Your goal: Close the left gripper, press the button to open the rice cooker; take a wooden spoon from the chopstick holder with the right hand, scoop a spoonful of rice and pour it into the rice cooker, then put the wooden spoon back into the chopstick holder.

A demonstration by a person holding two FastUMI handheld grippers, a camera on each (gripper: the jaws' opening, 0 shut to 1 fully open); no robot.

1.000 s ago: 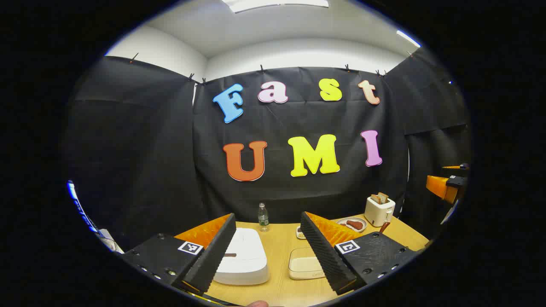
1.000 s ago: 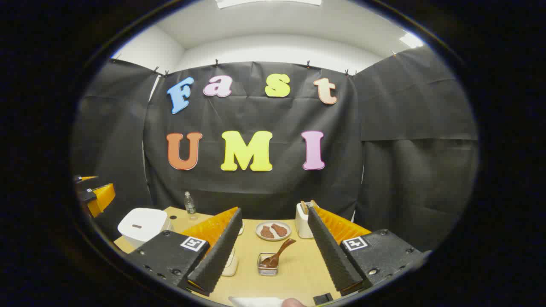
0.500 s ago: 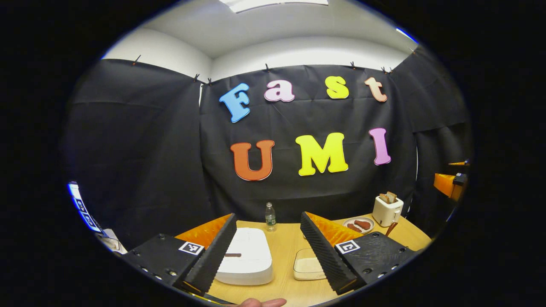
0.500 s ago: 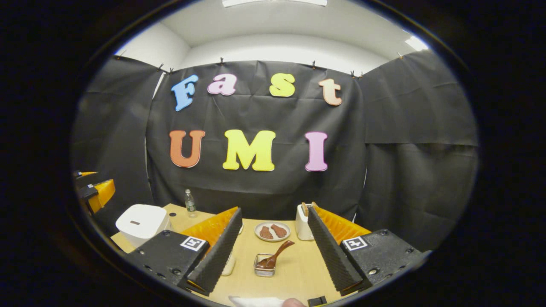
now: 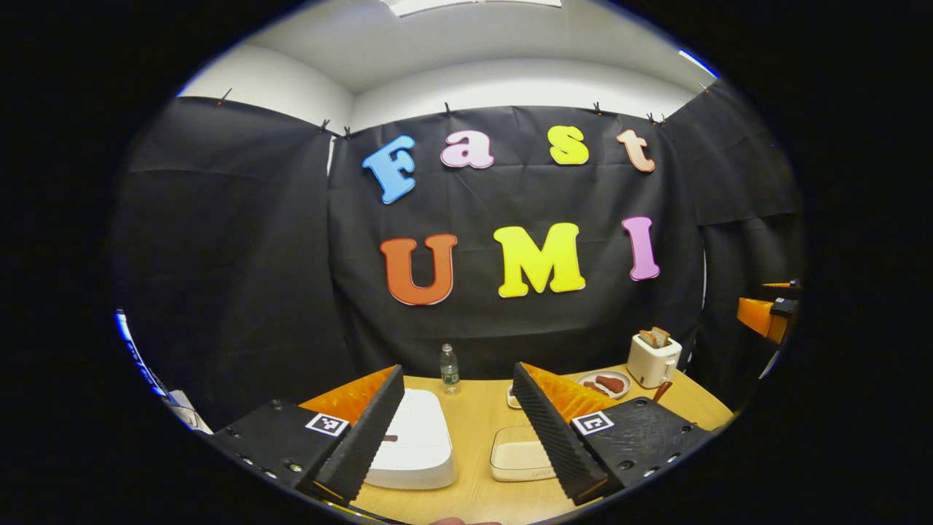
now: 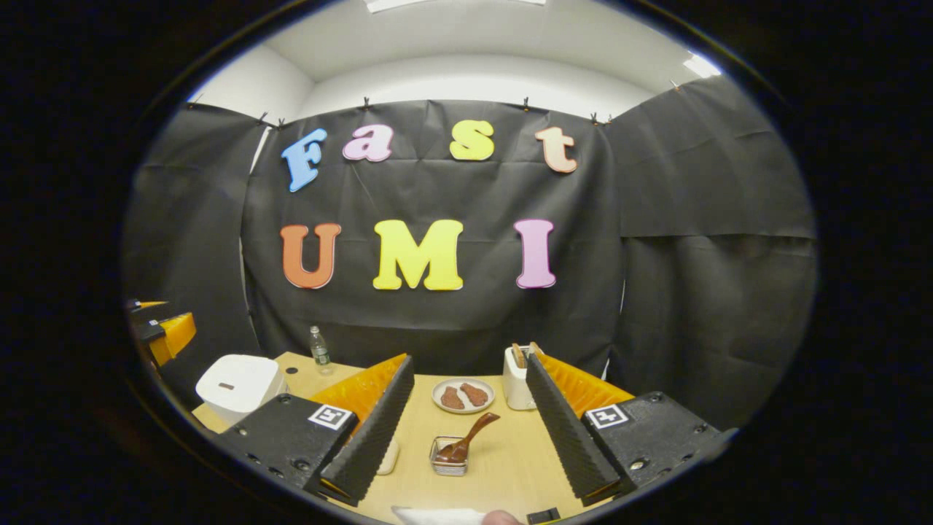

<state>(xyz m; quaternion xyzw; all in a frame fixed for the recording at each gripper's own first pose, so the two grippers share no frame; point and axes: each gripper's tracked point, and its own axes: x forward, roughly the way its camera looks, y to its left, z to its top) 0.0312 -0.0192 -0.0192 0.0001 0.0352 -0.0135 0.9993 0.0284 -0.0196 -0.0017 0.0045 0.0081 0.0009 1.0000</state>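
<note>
Evidently the rice cooker (image 5: 412, 445), lid down, is framed between the spread fingers of the left gripper (image 5: 455, 430), held above the counter (image 5: 474, 423). The wooden spoon (image 6: 466, 440) is lined up ahead of the spread right gripper (image 6: 466, 430), presumably for picking.

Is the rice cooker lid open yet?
No, in the left gripper view the rice cooker lies shut, lid flat, and the left tool is open above it.

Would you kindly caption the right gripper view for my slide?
Open right gripper hangs above the table, wooden spoon in its holder ahead.
</note>
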